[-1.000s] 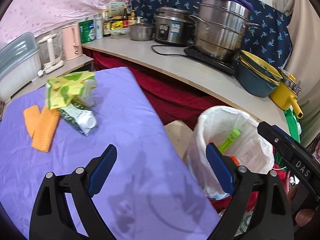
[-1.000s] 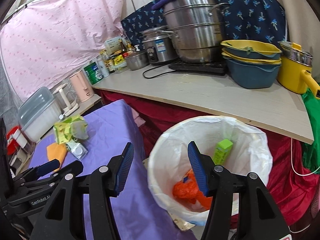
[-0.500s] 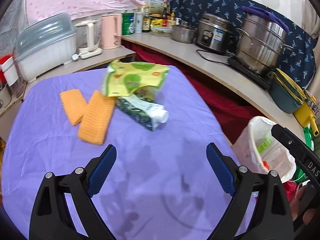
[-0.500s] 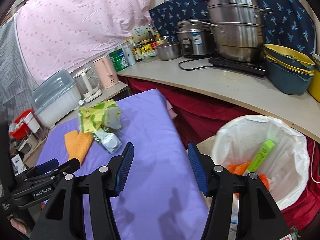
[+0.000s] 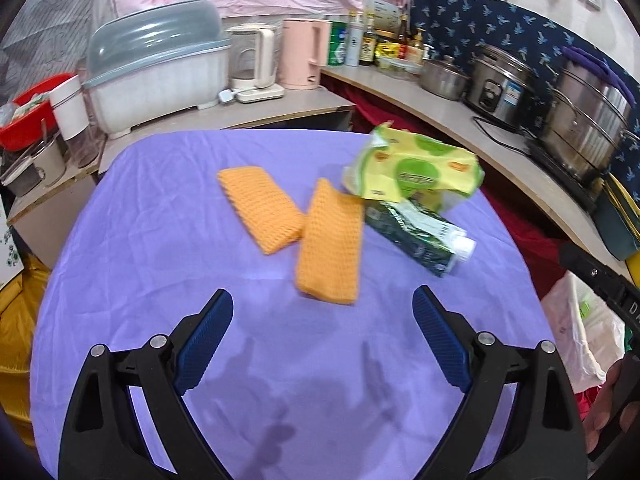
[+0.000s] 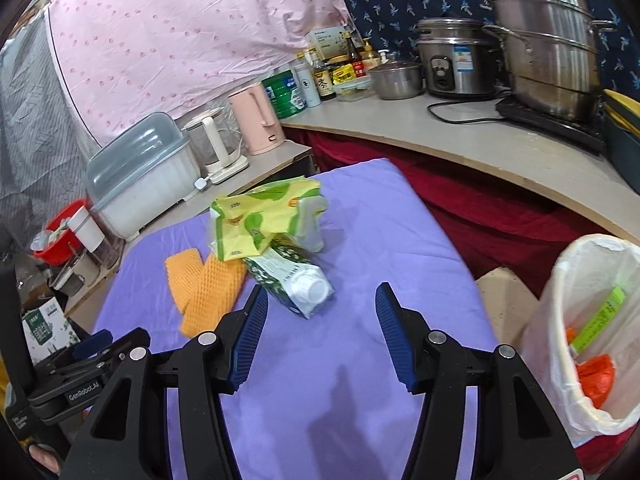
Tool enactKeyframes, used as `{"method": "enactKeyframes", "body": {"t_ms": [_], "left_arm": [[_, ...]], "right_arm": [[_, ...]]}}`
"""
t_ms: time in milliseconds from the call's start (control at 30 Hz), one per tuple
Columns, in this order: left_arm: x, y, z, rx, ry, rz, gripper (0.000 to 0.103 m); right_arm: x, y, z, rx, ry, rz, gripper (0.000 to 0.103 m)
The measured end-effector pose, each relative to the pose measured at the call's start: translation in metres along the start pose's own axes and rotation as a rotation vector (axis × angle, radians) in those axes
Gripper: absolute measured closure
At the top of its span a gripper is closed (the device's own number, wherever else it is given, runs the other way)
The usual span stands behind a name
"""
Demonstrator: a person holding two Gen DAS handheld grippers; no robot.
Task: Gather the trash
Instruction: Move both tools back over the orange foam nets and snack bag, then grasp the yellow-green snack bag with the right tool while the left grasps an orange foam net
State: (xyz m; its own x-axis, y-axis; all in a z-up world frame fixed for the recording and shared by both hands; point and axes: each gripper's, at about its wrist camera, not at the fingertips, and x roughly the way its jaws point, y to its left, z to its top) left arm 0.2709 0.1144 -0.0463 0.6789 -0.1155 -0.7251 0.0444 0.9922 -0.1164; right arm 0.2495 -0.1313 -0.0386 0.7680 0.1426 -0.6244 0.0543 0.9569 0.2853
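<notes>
both tongs have swung from the trash bin [image 6: 592,344] onto the purple-clothed table [image 5: 160,240]; left tongs [image 5: 323,332] and right tongs [image 6: 320,330] gape empty. bin beside the table holds orange plastic and a green box; wrapper [image 5: 412,170], carton [image 5: 420,236] and orange nets [image 5: 328,244] lie on the cloth.

A: Where does the left wrist view look from?
B: Low over the purple cloth [image 5: 160,264], facing the kettle [image 5: 300,54] wall.
A: And the right?
B: Further right, angled left, bin [image 6: 592,320] at its edge. Both share the carton [image 5: 420,236] and orange pads [image 6: 204,284].
</notes>
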Motion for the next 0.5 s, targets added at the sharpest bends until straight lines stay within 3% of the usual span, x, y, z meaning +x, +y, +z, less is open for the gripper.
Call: {"method": "enactKeyframes", "body": {"t_ms": [200,500], "left_arm": [[0.017,0.038,0.011,-0.038,0.007,0.046,0.016],[0.058,0.065,0.037,-0.089,0.038,0.069,0.016]], "right_arm": [[0.036,0.017,0.016,0.028,0.022,0.030,0.048],[0.083,0.024,0.037,0.052,0.047,0.035,0.048]]}}
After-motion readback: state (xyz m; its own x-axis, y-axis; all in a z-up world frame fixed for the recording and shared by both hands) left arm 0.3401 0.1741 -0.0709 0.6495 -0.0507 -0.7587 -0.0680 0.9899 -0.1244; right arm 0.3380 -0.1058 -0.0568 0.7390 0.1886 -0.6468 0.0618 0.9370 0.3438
